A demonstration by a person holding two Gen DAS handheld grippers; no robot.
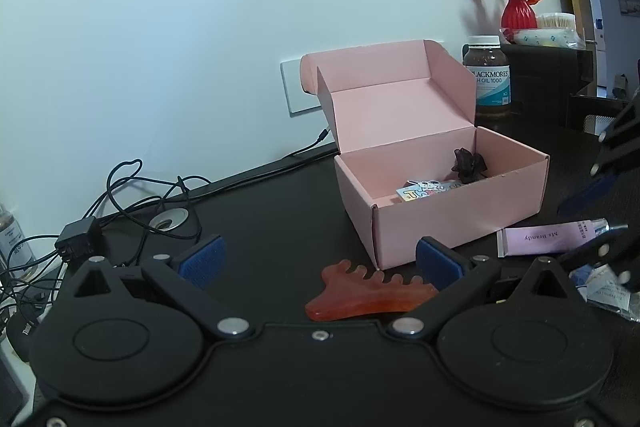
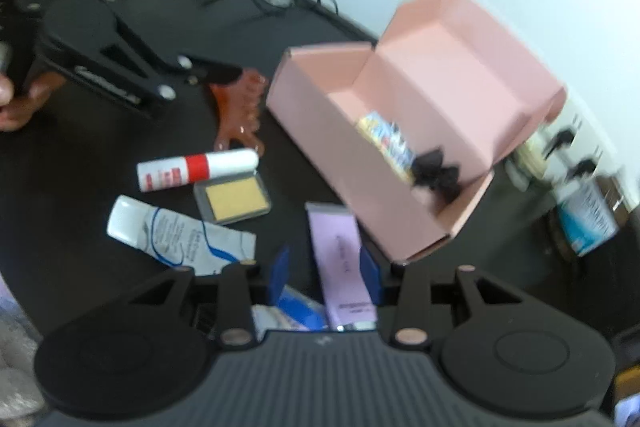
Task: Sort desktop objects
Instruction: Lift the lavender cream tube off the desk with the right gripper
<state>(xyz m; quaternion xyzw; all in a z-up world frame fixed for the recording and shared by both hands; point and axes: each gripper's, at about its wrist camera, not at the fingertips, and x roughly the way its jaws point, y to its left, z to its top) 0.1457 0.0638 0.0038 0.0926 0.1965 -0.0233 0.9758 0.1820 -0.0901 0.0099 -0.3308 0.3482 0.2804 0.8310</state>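
We've got the right gripper (image 2: 325, 273) w/ jaws narrow round the pink tube (image 2: 340, 259), pads not clearly biting, left gripper (image 1: 320, 261) jaws wide over the comb (image 1: 368, 293) — a loose grab could slip the tube onto the bench (image 1: 280, 195) short of the pink box (image 1: 440, 211).

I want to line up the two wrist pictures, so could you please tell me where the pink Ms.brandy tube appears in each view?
Left wrist: the pink tube lies on the desk at the right edge, just right of the pink box.
Right wrist: the pink tube is bottom centre, between the right gripper fingers.
Shared landmark: the open pink box holding a black bow.
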